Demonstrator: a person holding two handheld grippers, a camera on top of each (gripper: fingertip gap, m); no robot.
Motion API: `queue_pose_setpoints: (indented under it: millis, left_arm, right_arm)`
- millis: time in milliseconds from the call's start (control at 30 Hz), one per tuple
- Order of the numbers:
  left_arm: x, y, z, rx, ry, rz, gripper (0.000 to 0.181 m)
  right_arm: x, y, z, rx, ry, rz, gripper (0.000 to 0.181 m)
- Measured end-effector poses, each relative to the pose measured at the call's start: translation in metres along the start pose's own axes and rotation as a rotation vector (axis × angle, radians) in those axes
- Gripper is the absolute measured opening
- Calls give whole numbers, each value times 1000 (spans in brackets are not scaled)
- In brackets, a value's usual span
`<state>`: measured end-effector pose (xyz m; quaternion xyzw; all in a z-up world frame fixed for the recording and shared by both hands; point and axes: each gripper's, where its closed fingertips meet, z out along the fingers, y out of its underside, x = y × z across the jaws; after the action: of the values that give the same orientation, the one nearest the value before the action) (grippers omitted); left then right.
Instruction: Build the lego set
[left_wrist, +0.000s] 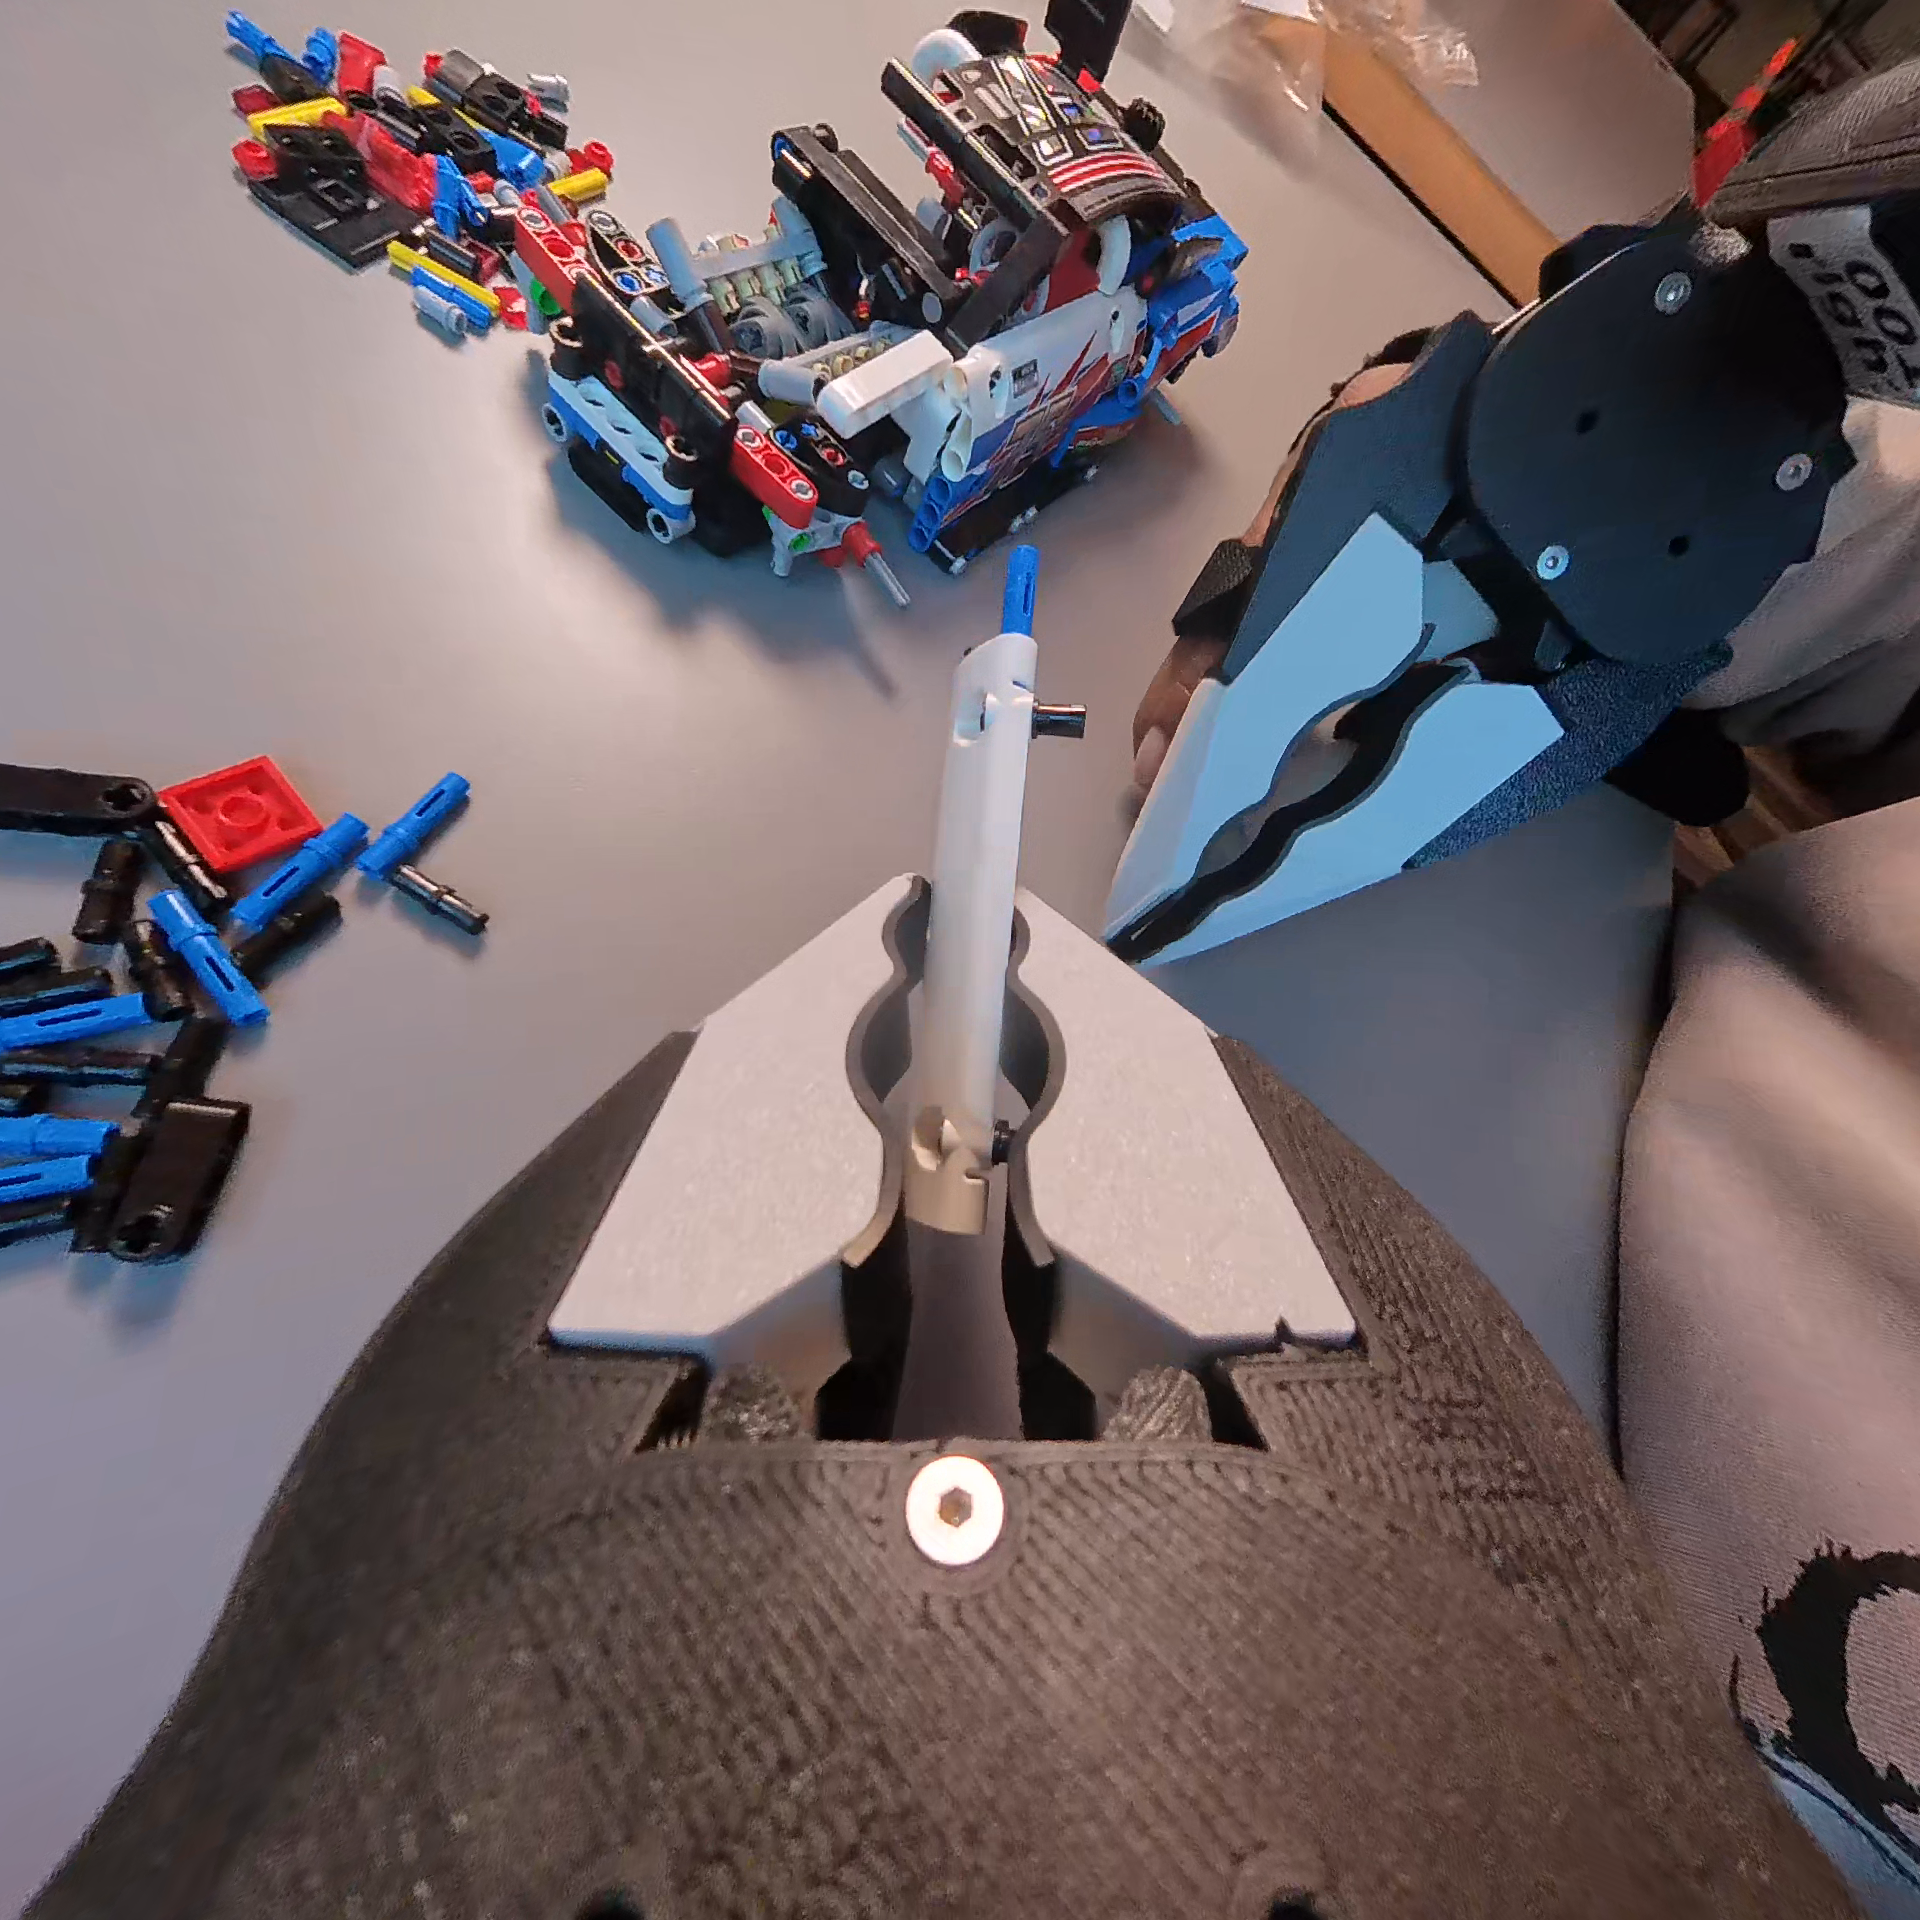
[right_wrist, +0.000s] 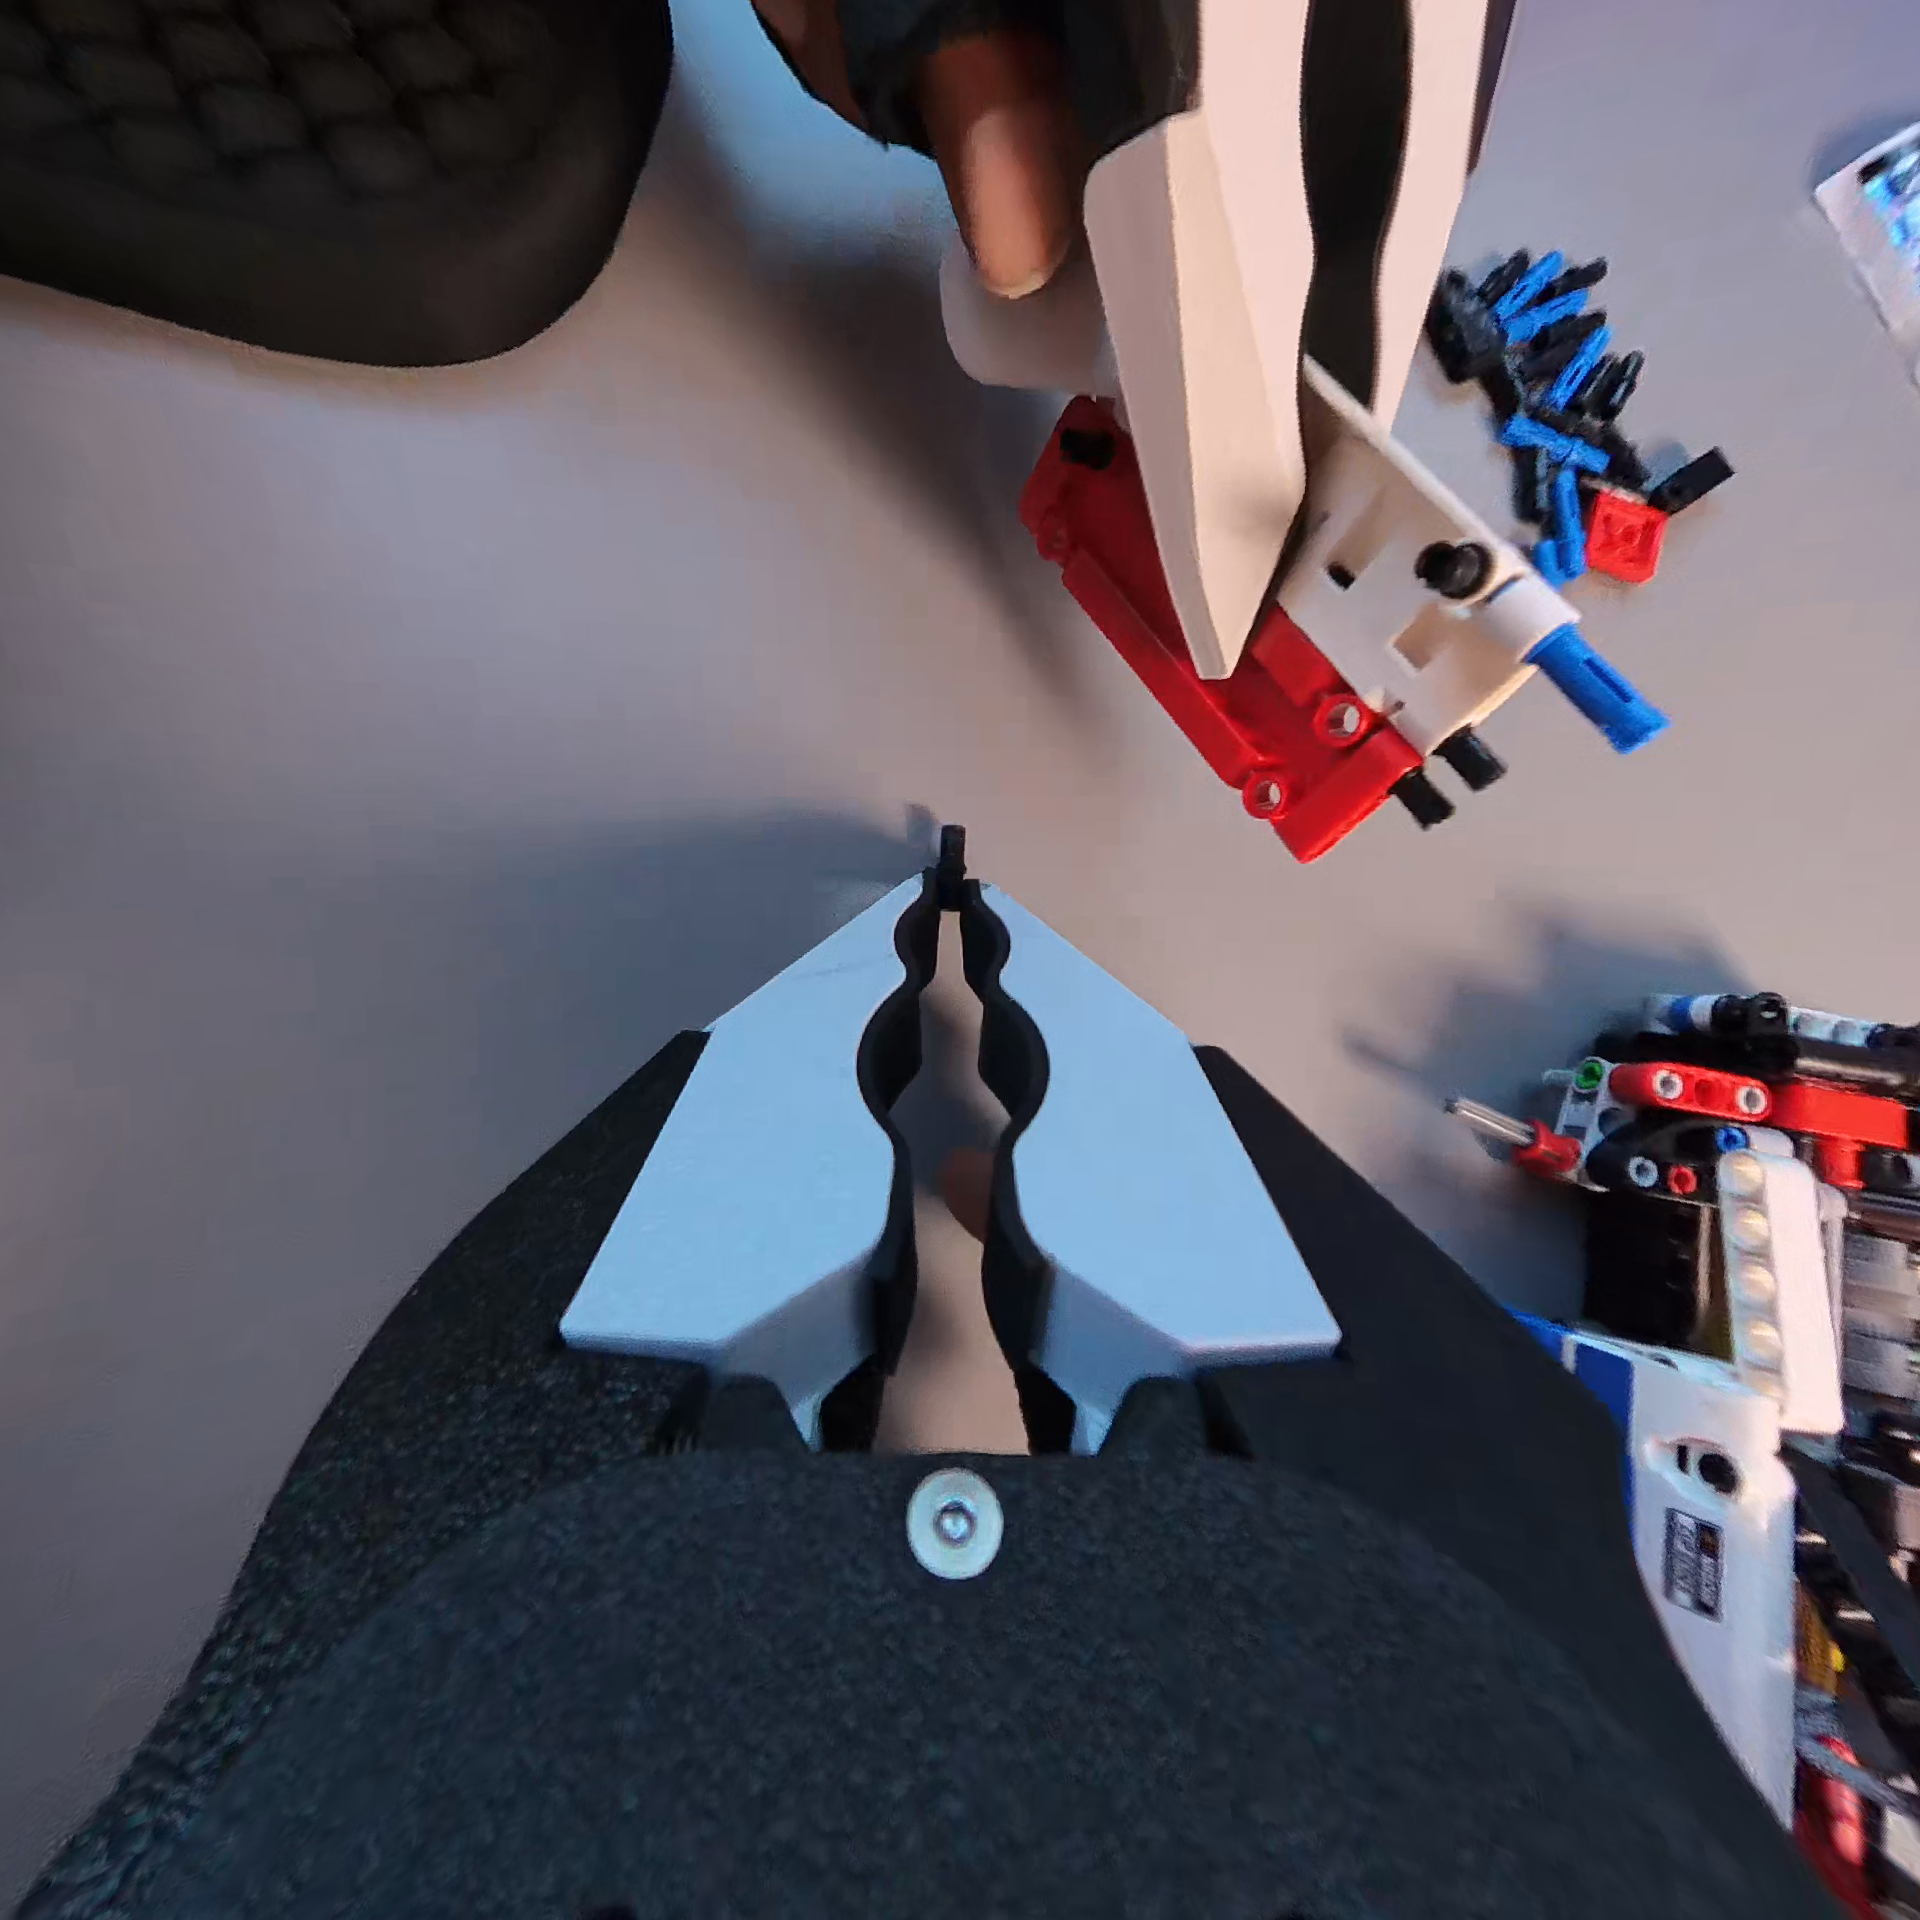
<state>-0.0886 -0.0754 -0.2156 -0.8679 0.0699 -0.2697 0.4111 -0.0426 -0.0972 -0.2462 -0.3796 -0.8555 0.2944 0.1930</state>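
Left gripper clamped on white-and-red panel subassembly at upper right of frame, right gripper pinching black pin at centre; next, align and press into open panel hole.

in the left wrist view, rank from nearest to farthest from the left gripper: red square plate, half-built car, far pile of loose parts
1. red square plate, left of the left gripper
2. half-built car, straight ahead
3. far pile of loose parts, upper left, beyond the car

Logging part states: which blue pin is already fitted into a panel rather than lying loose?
The blue pin sticking out of the white panel's far end, held in the left gripper; the others lie loose on the table.
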Motion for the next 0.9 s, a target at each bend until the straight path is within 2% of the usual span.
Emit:
queue_pose_setpoints:
  millis: [33,133,233,333,467,900]
  left_arm:
    - [3,1,1,-3,16,-3,9]
    - [19,-1,5,5,110,-42,9]
    - [42,-1,12,3,234,-83,9]
    - [64,0,21,-18,354,-125,8]
    - [79,8,33,-70,401,-134,8]
    - [85,18,51,-142,390,-148,8]
  right_arm:
    - [1,-1,-5,40,21,-30,2]
    - [10,-2,-36,165,136,-80,1]
    - [25,15,-69,155,322,-251,1]
    - [16,19,-85,175,397,-397,1]
    - [2,25,-89,152,443,-547,1]
    - [-8,38,-80,89,447,-665,1]
